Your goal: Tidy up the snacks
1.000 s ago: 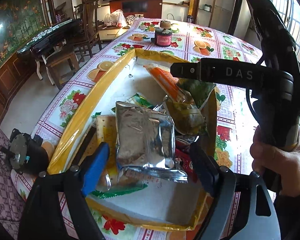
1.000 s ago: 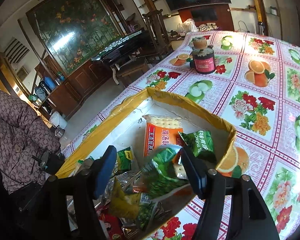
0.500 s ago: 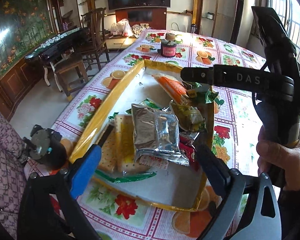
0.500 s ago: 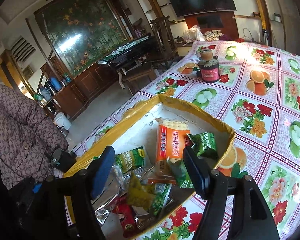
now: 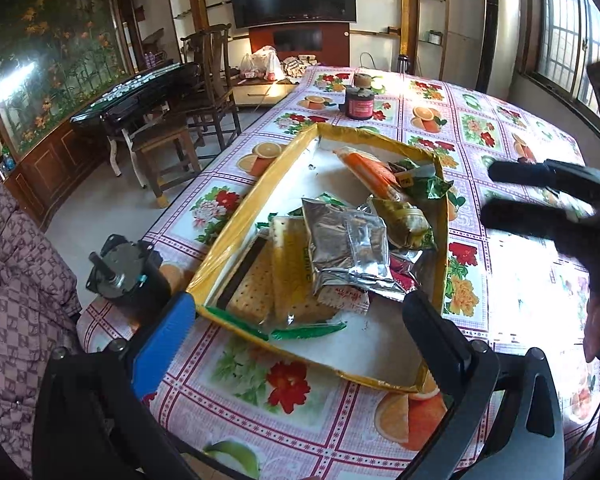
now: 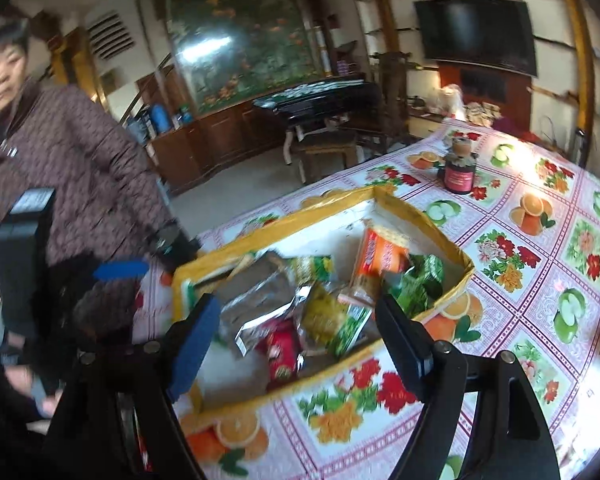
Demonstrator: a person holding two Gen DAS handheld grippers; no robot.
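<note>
A yellow-rimmed shallow tray (image 5: pixel 236 232) (image 6: pixel 432 240) holds a heap of snacks: a silver foil packet (image 5: pixel 340 248) (image 6: pixel 260 300) on cracker packs (image 5: pixel 268 280), an orange packet (image 5: pixel 370 170) (image 6: pixel 380 260), green packets (image 5: pixel 420 188) (image 6: pixel 420 284) and a red one (image 6: pixel 282 348). My left gripper (image 5: pixel 298 300) hovers over the tray's near end, its jaws opening wide with nothing between them. My right gripper (image 6: pixel 298 304) hangs back from the tray's right side, jaws also opening and empty. It shows blurred (image 5: pixel 540 192) in the left wrist view.
A dark red jar (image 5: pixel 359 106) (image 6: pixel 459 172) stands beyond the tray on the floral tablecloth (image 5: pixel 500 140). A black motor-like device (image 5: pixel 128 276) sits at the table's left edge. A person in a patterned jacket (image 6: pixel 80 168) stands left; wooden chairs (image 5: pixel 204 92) stand beyond.
The left gripper let go of the silver packet and the right one dropped a green packet into the tray. Both have drawn back and upward, and the right one rolled.
</note>
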